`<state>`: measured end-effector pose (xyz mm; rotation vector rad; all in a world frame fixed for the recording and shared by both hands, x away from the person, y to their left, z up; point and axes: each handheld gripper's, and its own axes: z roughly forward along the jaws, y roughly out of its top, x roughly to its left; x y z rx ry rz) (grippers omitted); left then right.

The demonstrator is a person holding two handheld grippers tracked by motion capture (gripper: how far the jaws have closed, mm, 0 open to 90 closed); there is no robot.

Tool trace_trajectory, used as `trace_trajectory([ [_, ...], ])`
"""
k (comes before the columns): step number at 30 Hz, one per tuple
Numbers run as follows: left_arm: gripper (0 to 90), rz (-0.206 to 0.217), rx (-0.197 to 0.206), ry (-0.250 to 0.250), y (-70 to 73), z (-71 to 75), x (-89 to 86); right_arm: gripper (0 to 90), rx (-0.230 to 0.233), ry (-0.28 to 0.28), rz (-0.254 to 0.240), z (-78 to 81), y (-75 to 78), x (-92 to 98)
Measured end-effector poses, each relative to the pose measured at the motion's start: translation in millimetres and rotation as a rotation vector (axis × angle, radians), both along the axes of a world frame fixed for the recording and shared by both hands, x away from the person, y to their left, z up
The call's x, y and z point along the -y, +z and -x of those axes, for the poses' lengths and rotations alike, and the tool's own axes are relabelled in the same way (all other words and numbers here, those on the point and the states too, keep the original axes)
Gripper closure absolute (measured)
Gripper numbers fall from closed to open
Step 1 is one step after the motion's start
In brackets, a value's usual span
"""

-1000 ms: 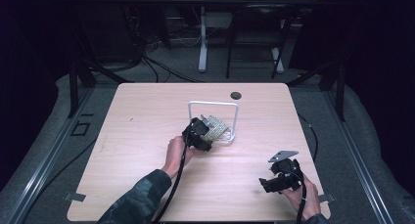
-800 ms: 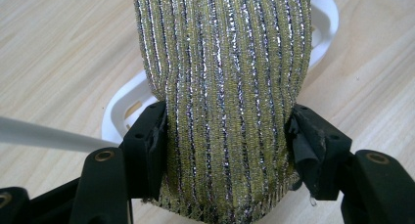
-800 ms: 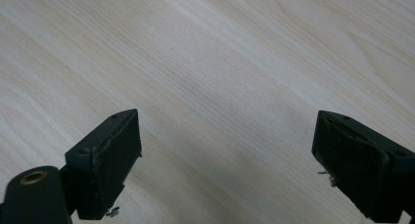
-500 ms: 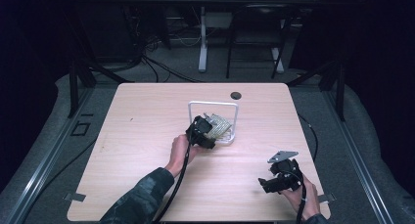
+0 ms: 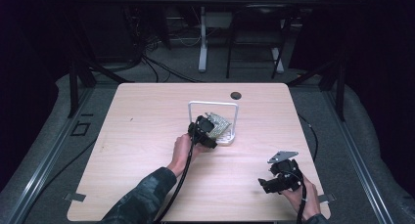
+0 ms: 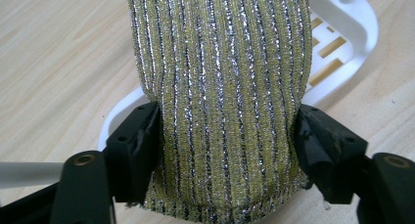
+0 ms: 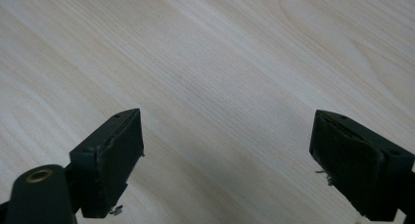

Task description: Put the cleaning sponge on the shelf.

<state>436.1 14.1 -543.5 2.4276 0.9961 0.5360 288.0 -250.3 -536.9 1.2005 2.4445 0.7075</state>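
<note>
From above, the pale wood-grain worktop [image 5: 147, 150] carries a small white plastic rack with a tall wire hoop handle [image 5: 230, 136], and the left gripper [image 5: 209, 130] sits at its near edge with a small glittery patch in front of it. The left gripper view brings that patch close: it is a yellow-green knitted scouring cloth with silver metallic stripes [image 6: 220, 87], coarse and sparkling, draped over the rack's slotted white base, its lower end hanging between the black fingers [image 6: 134, 141]. Those fingers have just been opening; they flank the cloth's edges, though whether they still press it I cannot tell. Near the worktop's front right corner, well apart from the rack, the right gripper [image 5: 266, 183] rests in the person's hand, and its own view shows worn, matte rubber fingers [image 7: 115, 155] spread wide, released, over bare wood.
</note>
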Motion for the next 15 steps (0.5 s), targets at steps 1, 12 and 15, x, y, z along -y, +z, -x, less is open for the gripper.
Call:
trace_trajectory([
  [1, 26.6, -0.005, -0.002, 0.002, -0.5, -0.1, 0.1, 12.6, 0.000, 0.001, 0.000, 0.1, 0.0, -0.2],
  [12, 16.7, 0.004, 0.007, -0.013, 1.0, 2.1, 1.8, 12.5, 0.003, 0.011, 0.005, 0.1, 0.3, 0.1],
  [15, 14.4, -0.005, 0.015, -0.016, 1.6, 3.0, 2.4, 12.7, -0.003, 0.010, 0.002, 0.3, 0.2, -0.6],
])
